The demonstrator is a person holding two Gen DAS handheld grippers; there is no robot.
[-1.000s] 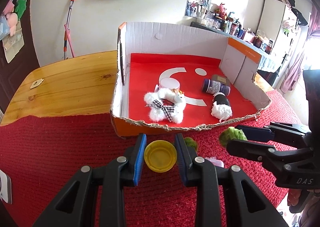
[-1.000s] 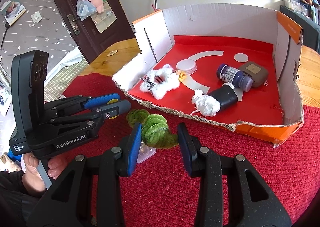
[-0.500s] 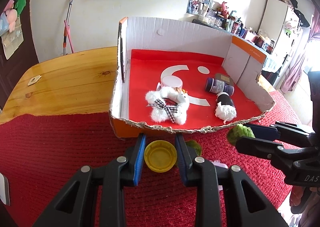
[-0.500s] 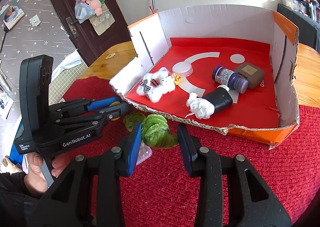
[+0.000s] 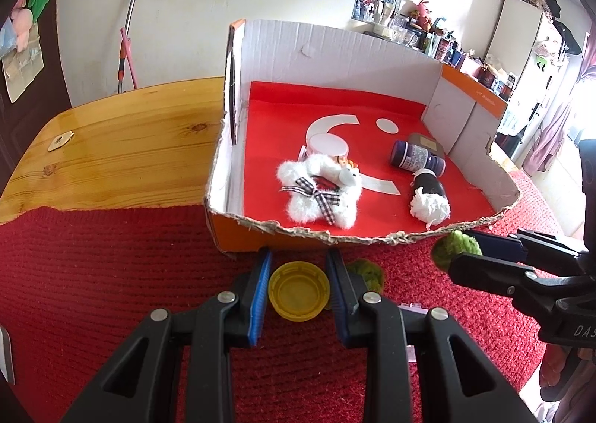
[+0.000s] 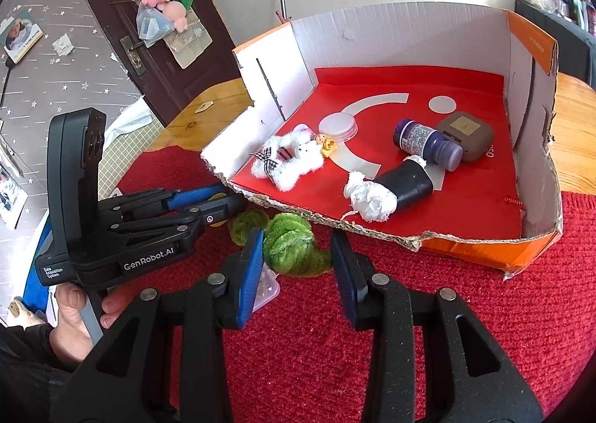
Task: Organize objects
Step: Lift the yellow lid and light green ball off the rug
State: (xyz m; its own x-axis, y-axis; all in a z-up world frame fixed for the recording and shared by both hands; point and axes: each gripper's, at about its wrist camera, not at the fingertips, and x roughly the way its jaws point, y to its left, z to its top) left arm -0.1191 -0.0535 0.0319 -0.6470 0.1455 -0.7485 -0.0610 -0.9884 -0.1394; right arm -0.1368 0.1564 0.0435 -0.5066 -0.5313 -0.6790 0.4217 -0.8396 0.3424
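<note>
My left gripper [image 5: 299, 279] is shut on a yellow bottle cap [image 5: 299, 290], held just before the front edge of the cardboard box [image 5: 335, 236]. My right gripper [image 6: 297, 255] holds a green fuzzy chenille piece [image 6: 294, 249]; the piece touches the left finger and there is a gap to the right one. In the left wrist view the right gripper [image 5: 484, 255] carries that green piece [image 5: 456, 248] near the box's front right rim. The box holds a white plush toy [image 5: 320, 193], a purple bottle [image 5: 417, 158], a black bottle with white paper [image 5: 430, 195], a white lid [image 5: 327, 145] and a brown case [image 6: 465, 134].
A red knitted cloth [image 5: 111, 274] covers the near table; bare wood [image 5: 123, 147] lies at the left. A second green fuzzy piece [image 5: 367, 272] and a clear plastic container [image 6: 266, 287] lie on the cloth under the grippers. The box's high walls [image 5: 335, 57] stand at back and sides.
Both grippers have risen and moved slightly forward toward the box's front edge, still carrying the yellow cap and the green piece. The box contents have not moved.
</note>
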